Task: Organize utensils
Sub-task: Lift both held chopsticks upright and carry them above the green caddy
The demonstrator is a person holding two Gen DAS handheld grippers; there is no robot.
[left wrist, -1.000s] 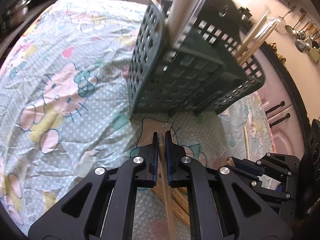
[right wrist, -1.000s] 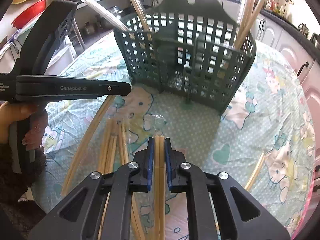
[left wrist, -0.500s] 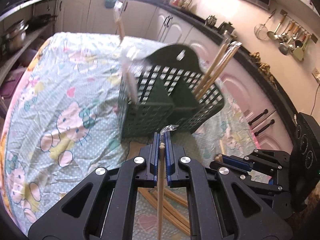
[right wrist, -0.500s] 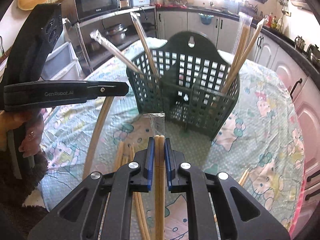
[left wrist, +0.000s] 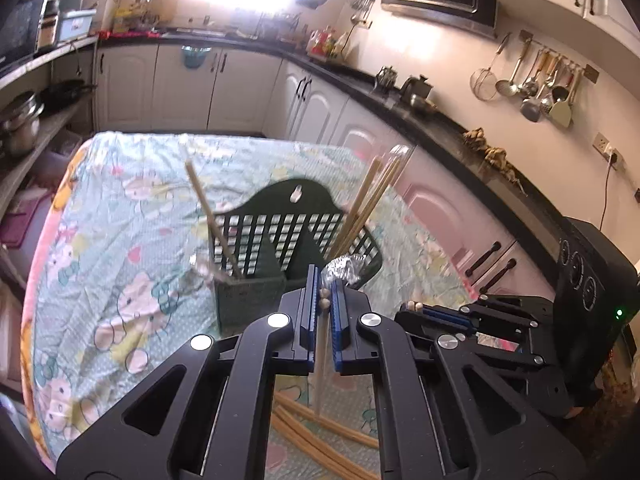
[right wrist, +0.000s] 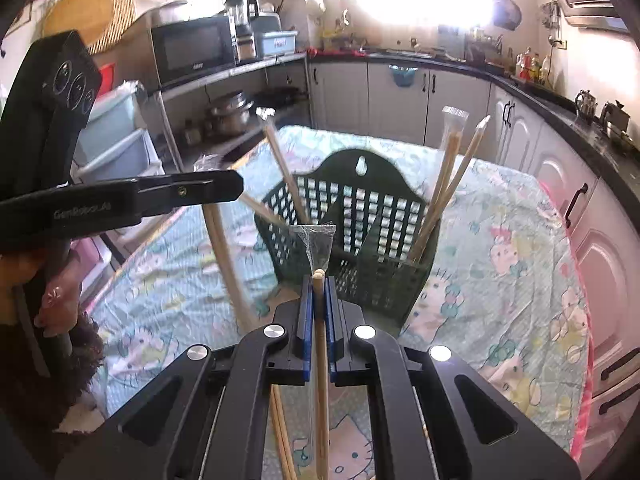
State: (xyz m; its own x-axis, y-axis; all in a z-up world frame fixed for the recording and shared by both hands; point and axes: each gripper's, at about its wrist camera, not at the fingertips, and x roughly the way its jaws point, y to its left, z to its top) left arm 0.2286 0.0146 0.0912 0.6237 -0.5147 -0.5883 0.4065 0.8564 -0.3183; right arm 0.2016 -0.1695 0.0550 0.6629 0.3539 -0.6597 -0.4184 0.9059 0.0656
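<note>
Two wrapped chopstick pairs, one pinched in the left tool (left wrist: 325, 307), one in the right tool (right wrist: 319, 304), each at frame centre, raised toward the green basket (right wrist: 360, 248) on the table (right wrist: 500, 240), apparently for upright slotting.

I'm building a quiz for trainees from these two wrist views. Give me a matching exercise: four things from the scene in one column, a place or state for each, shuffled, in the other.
Things:
1. dark green plastic lattice basket
2. left gripper
3. right gripper
4. loose wooden chopsticks

Places or states:
A. shut on one wrapped chopstick pair, clear wrapper tip pointing up
B. lying flat on the patterned tablecloth
C. shut on a chopstick pair with a crinkled wrapper end
D. standing on the table, chopsticks leaning inside

Pairs: 1-D, 2-C, 3-A, 4-B
</note>
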